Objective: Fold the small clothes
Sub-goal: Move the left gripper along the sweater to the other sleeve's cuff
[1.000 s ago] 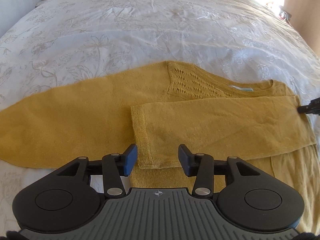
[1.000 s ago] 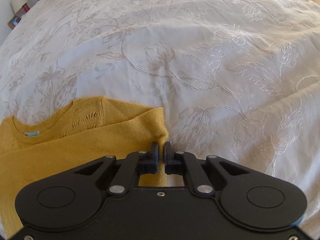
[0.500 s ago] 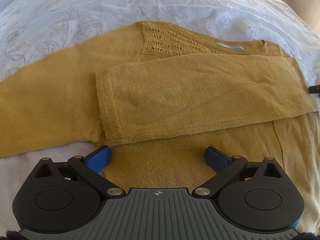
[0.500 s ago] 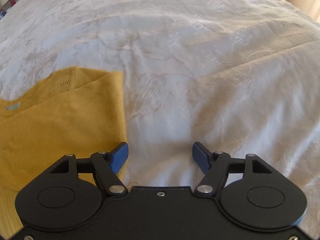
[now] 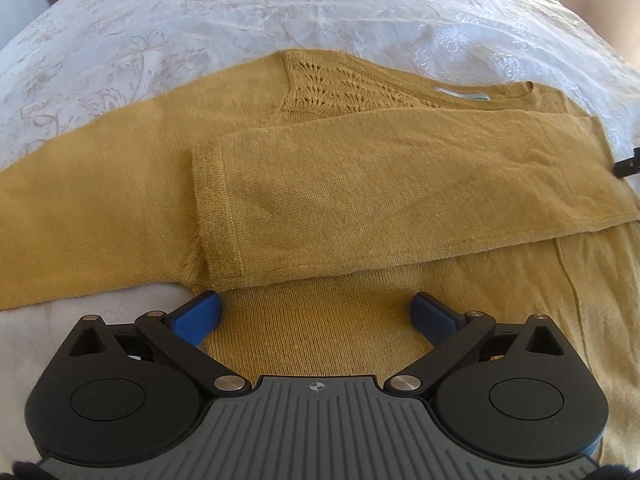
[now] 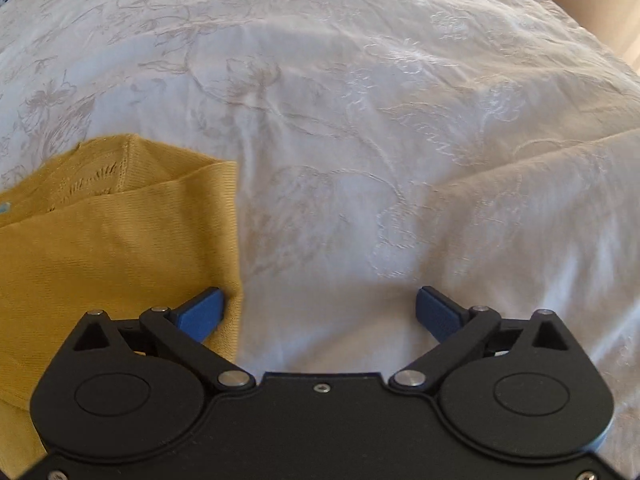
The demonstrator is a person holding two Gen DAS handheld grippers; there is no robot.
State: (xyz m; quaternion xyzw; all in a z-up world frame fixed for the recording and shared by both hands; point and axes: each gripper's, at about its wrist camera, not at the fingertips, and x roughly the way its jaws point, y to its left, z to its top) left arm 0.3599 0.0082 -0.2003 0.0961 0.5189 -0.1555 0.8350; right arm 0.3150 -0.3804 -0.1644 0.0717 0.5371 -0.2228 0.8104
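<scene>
Sweater: mustard-yellow knitted sweater (image 5: pixel 360 184) lies flat on the white embroidered bed (image 6: pixel 360 120), ahead of the left tool (image 5: pixel 316 312).
Done: one sleeve folded across the body.
Left: other sleeve, body folds.
Left tool: released, empty.
Right tool (image 6: pixel 320 308): jaws opening, nothing gripped, at the sweater's edge.

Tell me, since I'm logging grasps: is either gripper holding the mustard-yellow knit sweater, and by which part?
Nothing is held. The left gripper is open above the mustard-yellow knit sweater; the right gripper is opening, gripping nothing at the sweater's edge.
</scene>
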